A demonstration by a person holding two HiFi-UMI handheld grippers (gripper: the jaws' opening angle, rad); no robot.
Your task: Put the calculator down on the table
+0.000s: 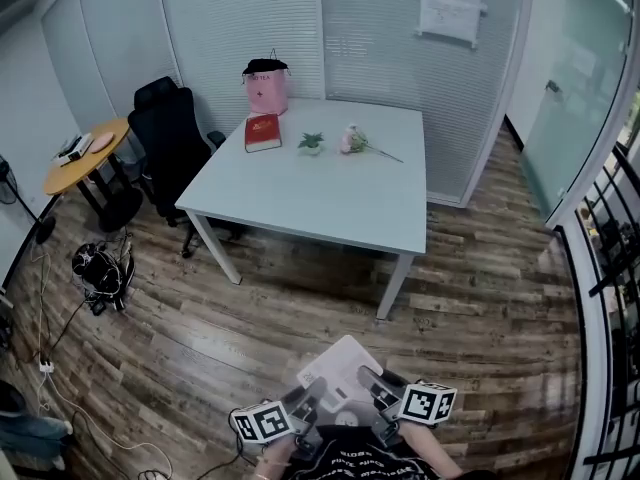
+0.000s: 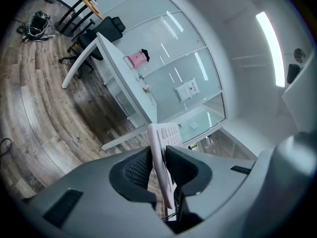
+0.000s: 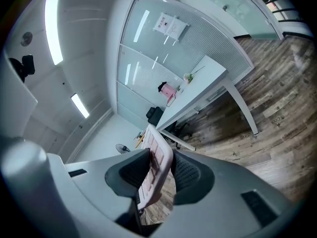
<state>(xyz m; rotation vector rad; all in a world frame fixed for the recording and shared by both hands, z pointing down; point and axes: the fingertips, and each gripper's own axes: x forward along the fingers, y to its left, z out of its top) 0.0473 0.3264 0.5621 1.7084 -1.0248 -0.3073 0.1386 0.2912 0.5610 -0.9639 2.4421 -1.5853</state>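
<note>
A white calculator [image 1: 340, 363] is held over the wooden floor, well short of the white table [image 1: 330, 208]. My left gripper [image 1: 306, 400] is shut on its left edge and my right gripper [image 1: 373, 384] is shut on its right edge. In the left gripper view the calculator [image 2: 166, 133] stands edge-on between the black pads of the left gripper [image 2: 158, 165]. In the right gripper view its pinkish keys face left, and the calculator [image 3: 157, 152] is clamped in the right gripper [image 3: 161, 171]. The table lies ahead in both gripper views.
On the table's far part lie a red book [image 1: 262, 132], a pink bag [image 1: 267, 86], a small plant [image 1: 311, 143] and a flower [image 1: 352, 140]. A black chair [image 1: 170, 133] and a round wooden table [image 1: 88, 154] stand left. Cables [image 1: 100, 266] lie on the floor.
</note>
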